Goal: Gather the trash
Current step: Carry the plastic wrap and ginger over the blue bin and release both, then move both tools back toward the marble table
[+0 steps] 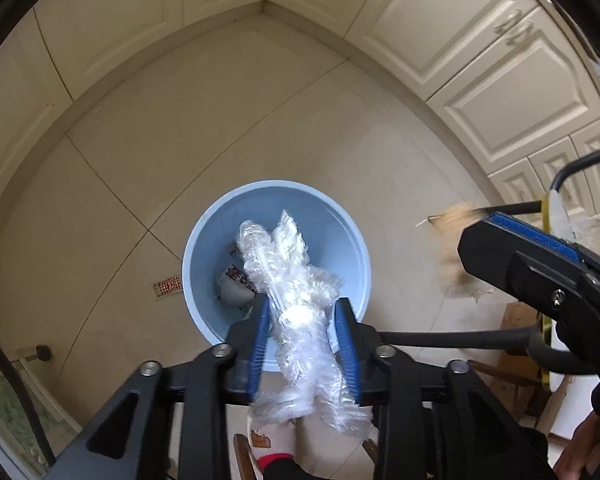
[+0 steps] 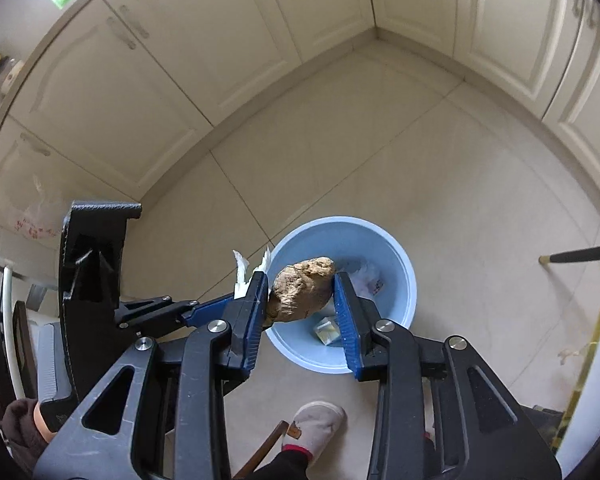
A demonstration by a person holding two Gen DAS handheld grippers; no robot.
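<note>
Trash already lay in the bin [image 1: 204, 240] — both tools hung above it, left tool [image 1: 302, 320] clamped on plastic wrap [image 1: 296, 288], right tool [image 2: 300, 296] on a brown lump [image 2: 300, 292] at its 12 o'clock, neither dropped yet.

no legible text; print on cup [image 1: 236, 282] in bin unreadable

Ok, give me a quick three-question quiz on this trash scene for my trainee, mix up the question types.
1. True or false: the left claw holds crumpled clear plastic.
2. What does the right claw hold? A) brown lumpy piece B) tin can C) glass bottle
3. Fill in: both claws are above the blue ____.

Key: 1 true. 2 A, the brown lumpy piece. 3 bin.
</note>
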